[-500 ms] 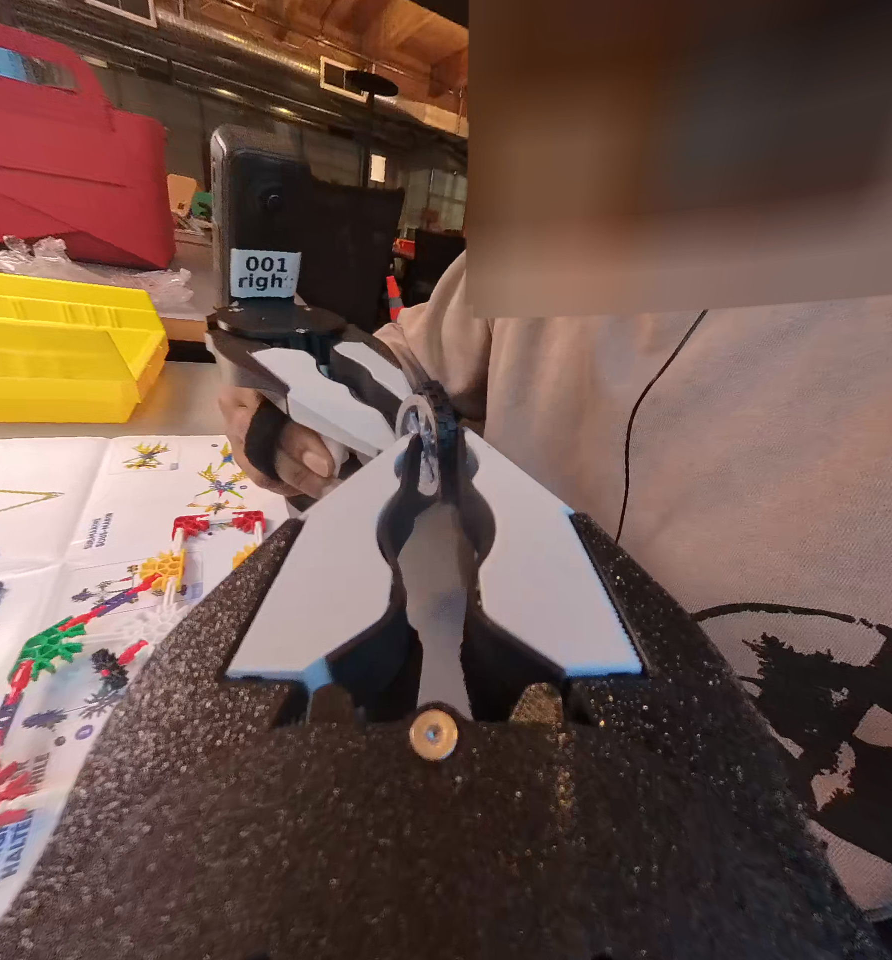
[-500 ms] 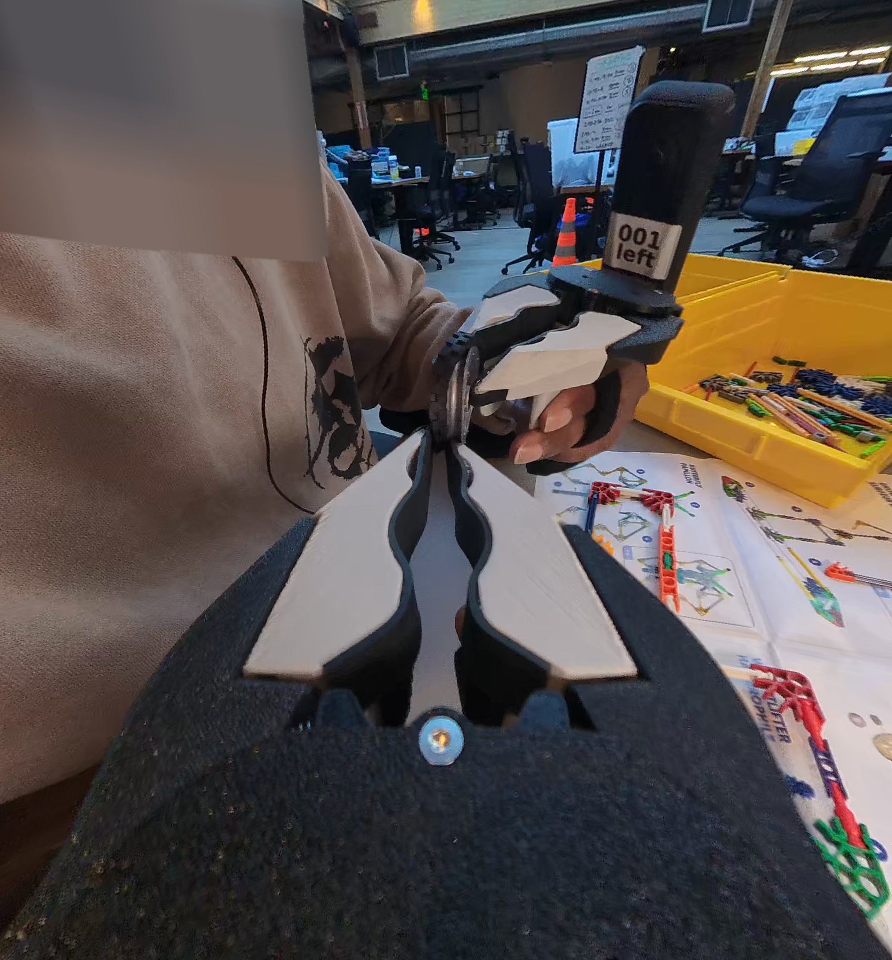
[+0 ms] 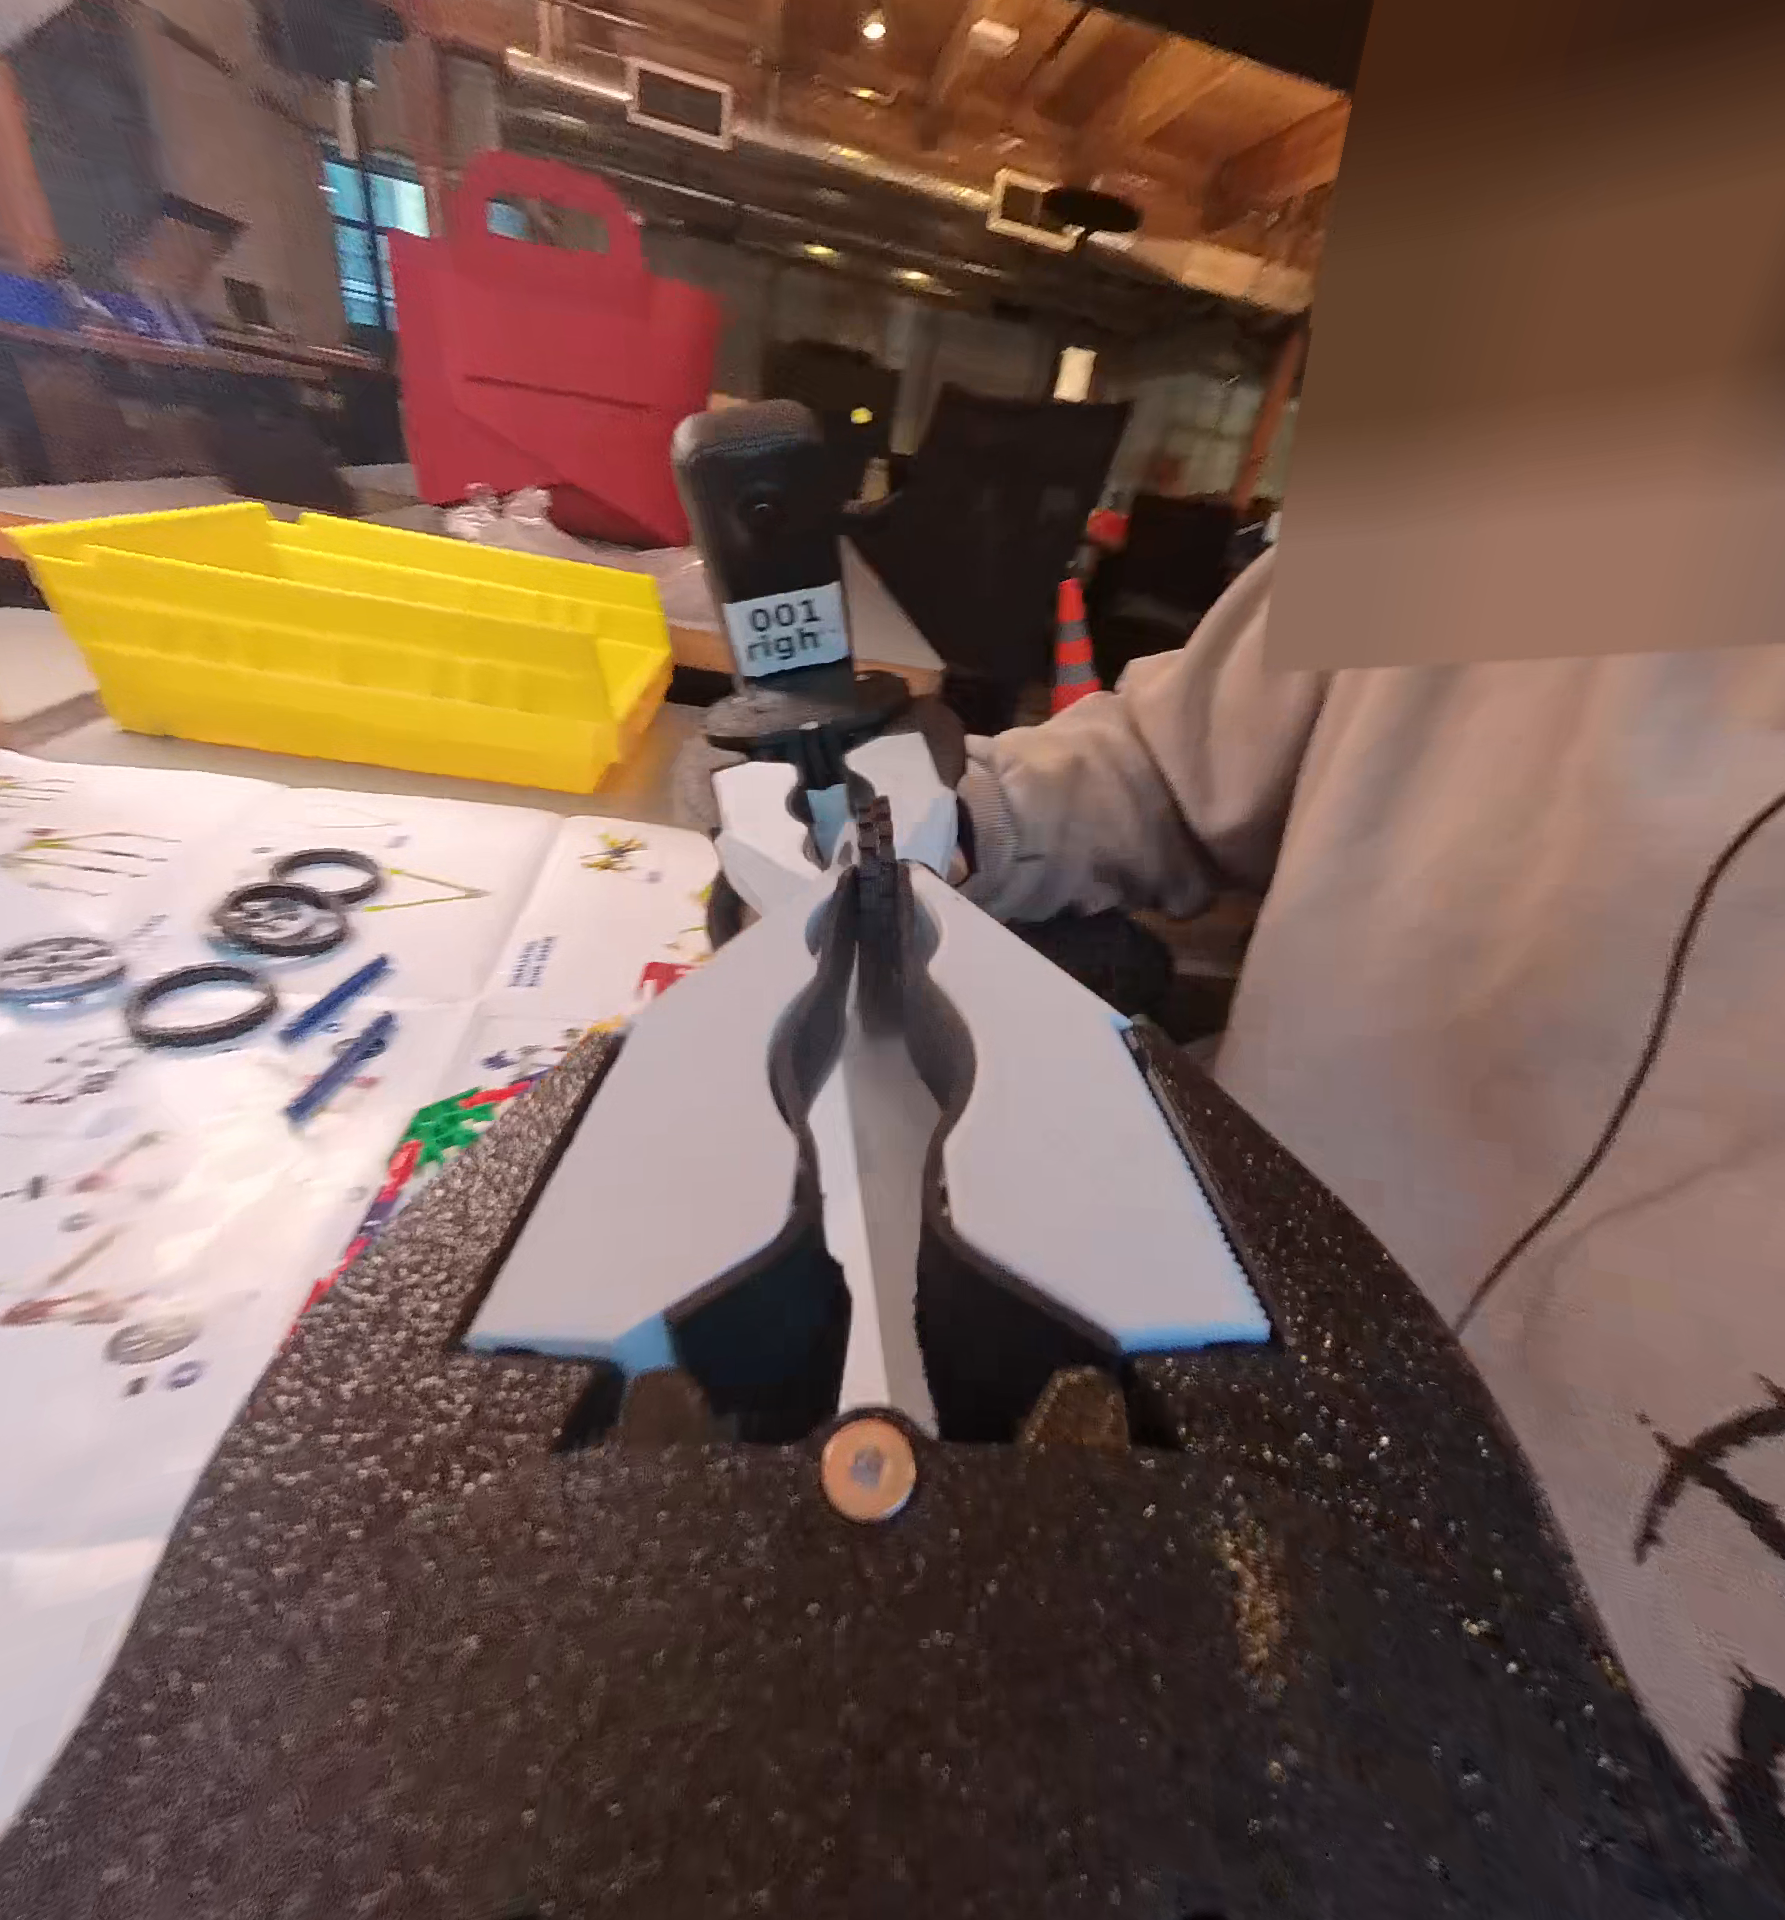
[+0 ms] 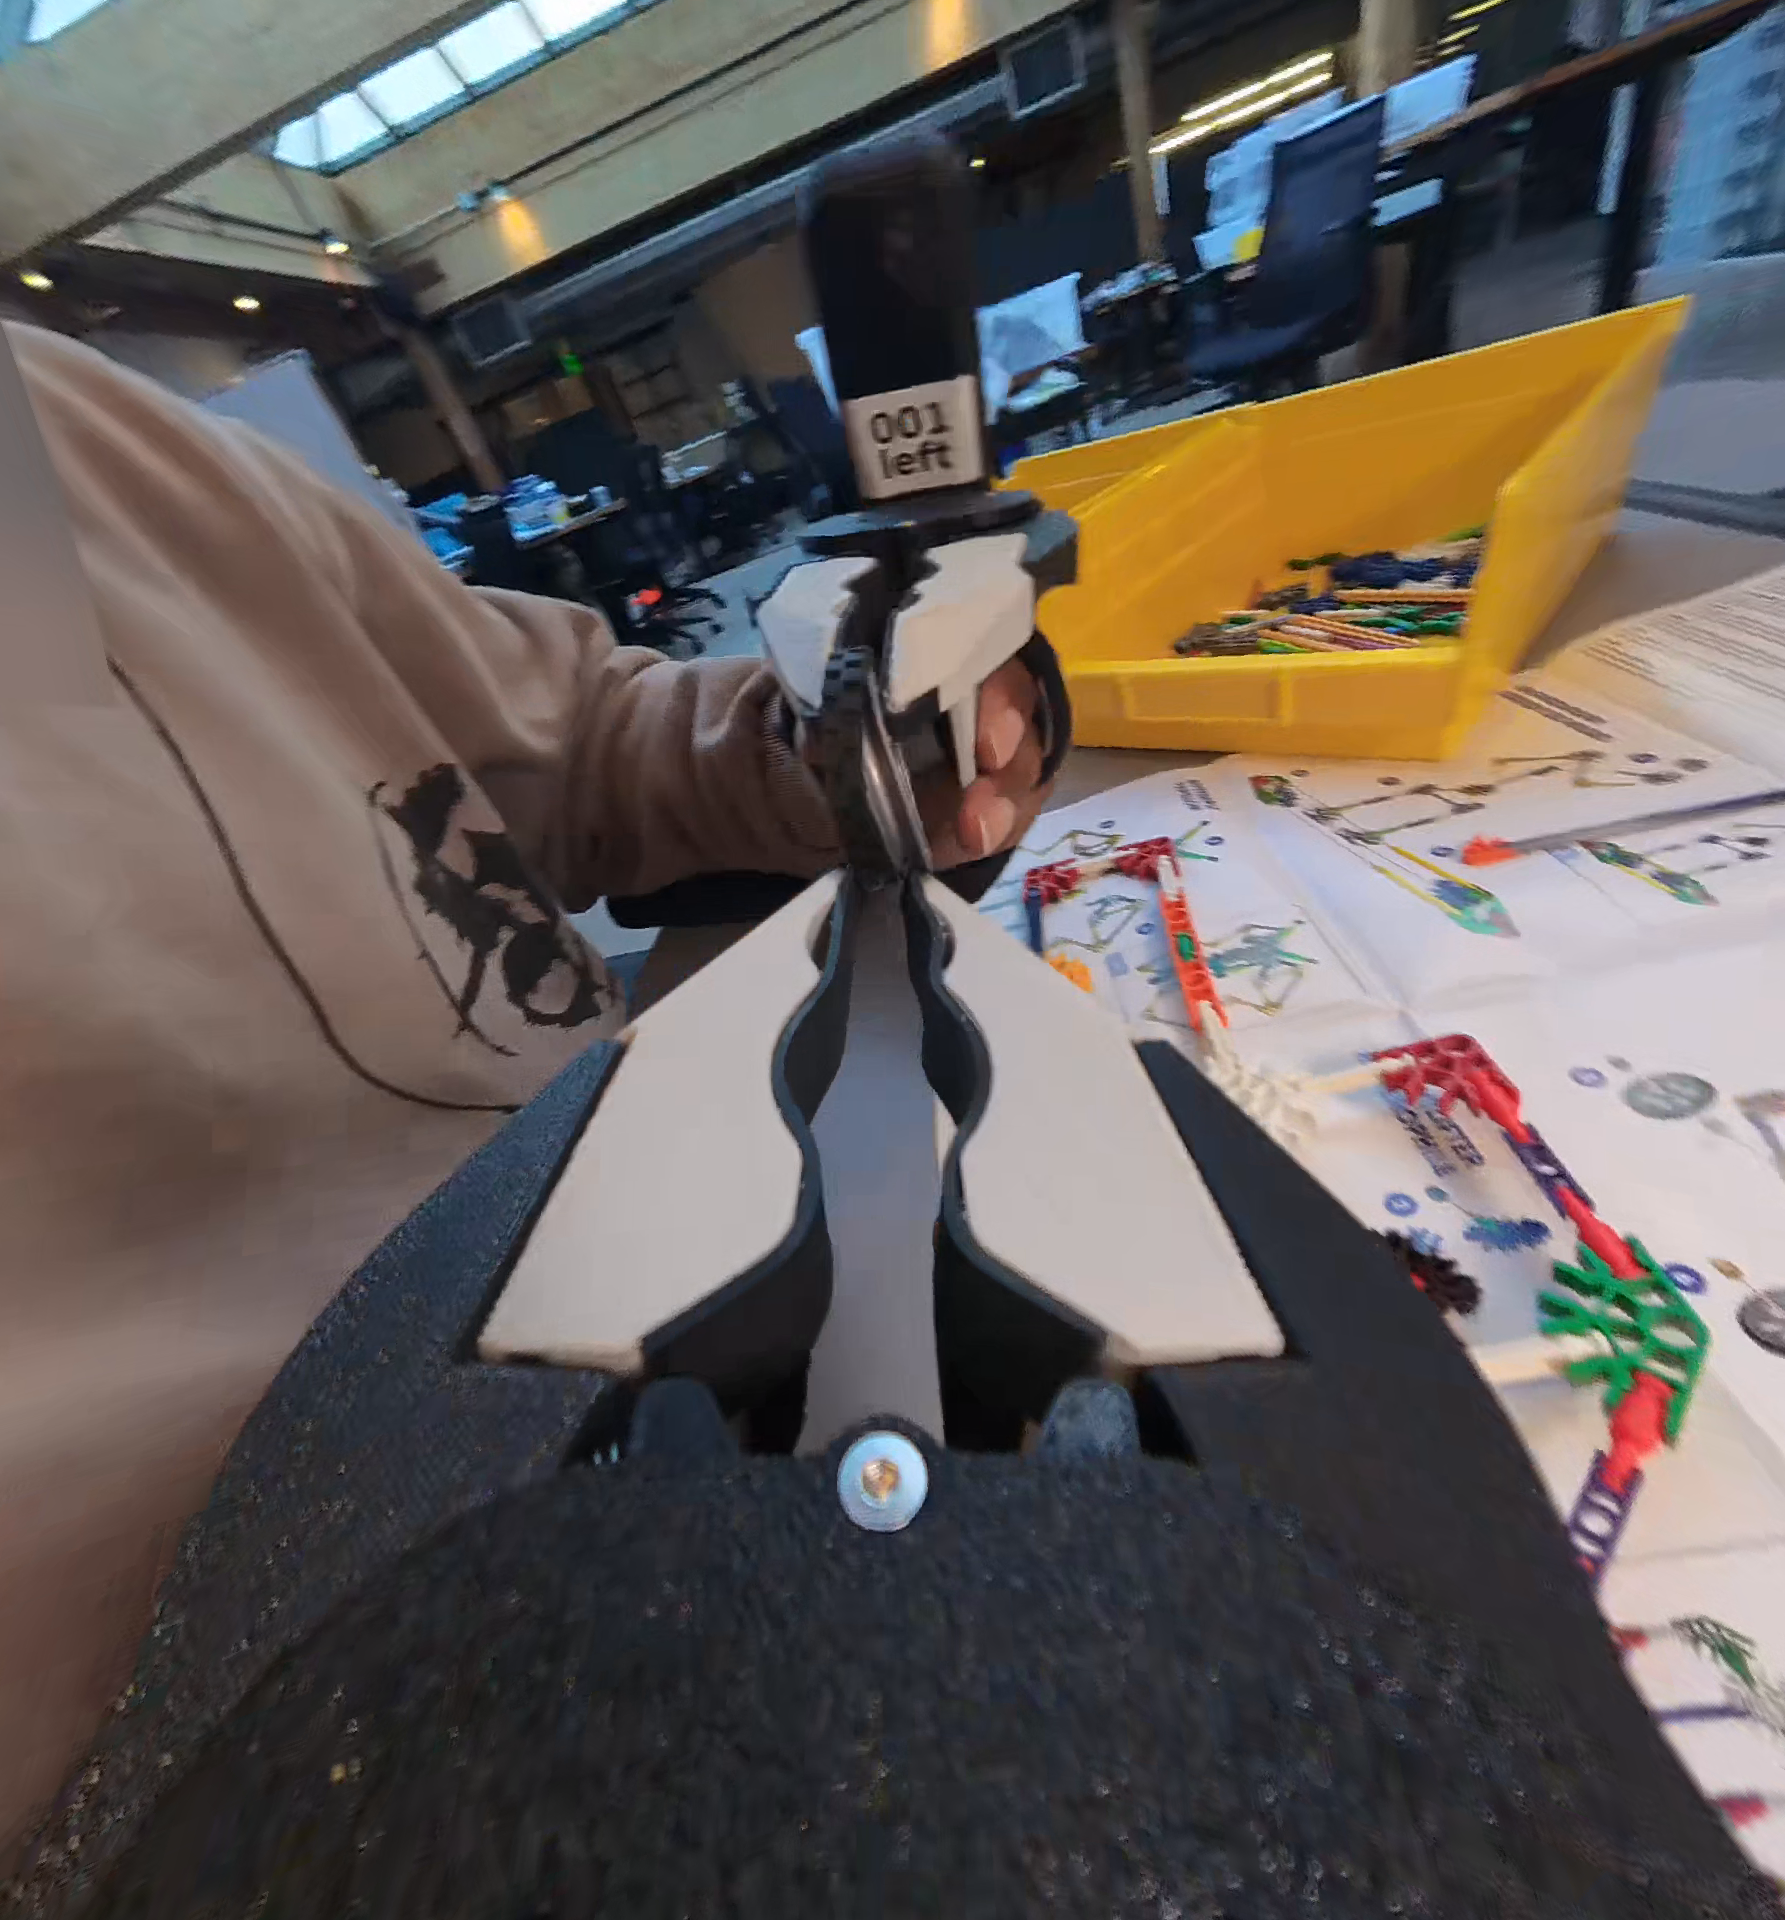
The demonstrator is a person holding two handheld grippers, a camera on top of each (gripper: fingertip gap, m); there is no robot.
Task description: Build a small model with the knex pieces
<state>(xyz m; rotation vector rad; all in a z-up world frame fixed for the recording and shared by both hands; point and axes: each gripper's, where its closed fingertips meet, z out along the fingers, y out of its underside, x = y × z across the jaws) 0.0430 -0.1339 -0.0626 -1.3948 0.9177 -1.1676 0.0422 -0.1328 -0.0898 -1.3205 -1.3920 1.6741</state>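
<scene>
1. Grippers: left gripper (image 3: 872,894) and right gripper (image 4: 880,878) both clamp one small black-tyred toy wheel (image 4: 867,769), held above the table's near edge.
2. Risk: uneven twisting may pop it loose.

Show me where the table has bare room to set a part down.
Freest: the blank sheet corner nearest the left hand-held gripper, below the black rings and blue rods; also a narrow grey table strip before the yellow bin. Crowded: around the coloured model by the right hand-held gripper; both clamp the wheel.
</scene>
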